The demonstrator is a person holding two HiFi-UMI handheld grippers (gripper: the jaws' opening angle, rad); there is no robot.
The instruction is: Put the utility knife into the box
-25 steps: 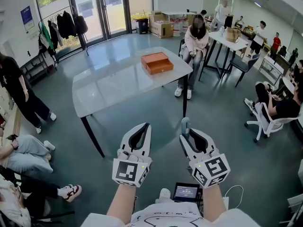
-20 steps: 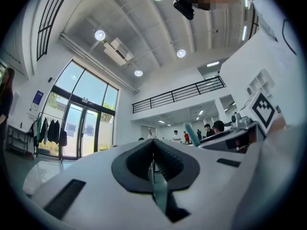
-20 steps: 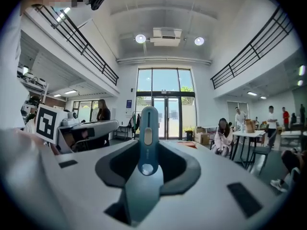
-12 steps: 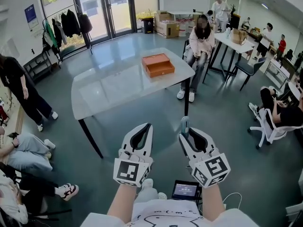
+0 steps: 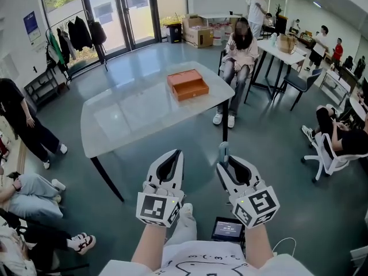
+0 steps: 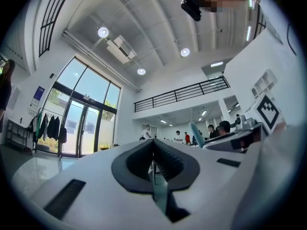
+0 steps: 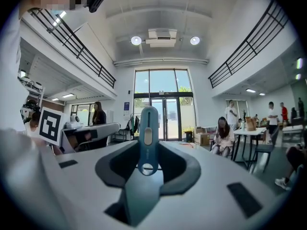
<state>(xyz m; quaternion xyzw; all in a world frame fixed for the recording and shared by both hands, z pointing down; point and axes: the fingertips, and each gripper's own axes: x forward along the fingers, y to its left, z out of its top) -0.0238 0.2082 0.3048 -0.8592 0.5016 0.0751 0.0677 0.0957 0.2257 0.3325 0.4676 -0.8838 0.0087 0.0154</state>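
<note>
**Blue knife carried closer to the orange box**

Over the last second the table [image 5: 132, 111] has spread wider across the head view and the box [image 5: 188, 84] has slid nearer. I take this to mean the person is walking both grippers toward it. The carry is going well, but the box is still well ahead of both grippers, so the placing step has not begun.

The right gripper [image 5: 230, 165] has its dark pads pressed on the utility knife [image 7: 147, 143]. The knife is a slim teal-blue plastic handle with a rounded tip, a pale slider and a round hole, and it points out toward the box. The left gripper [image 5: 174, 158] is beside the right one and just as far from the box. Its ribbed pads are closed together on nothing.

The box is a flat orange rectangle lying open, and it looks rigid. It sits near the far edge of the table, whose pale top is glossy and reflective and stands on thin dark legs.
</note>
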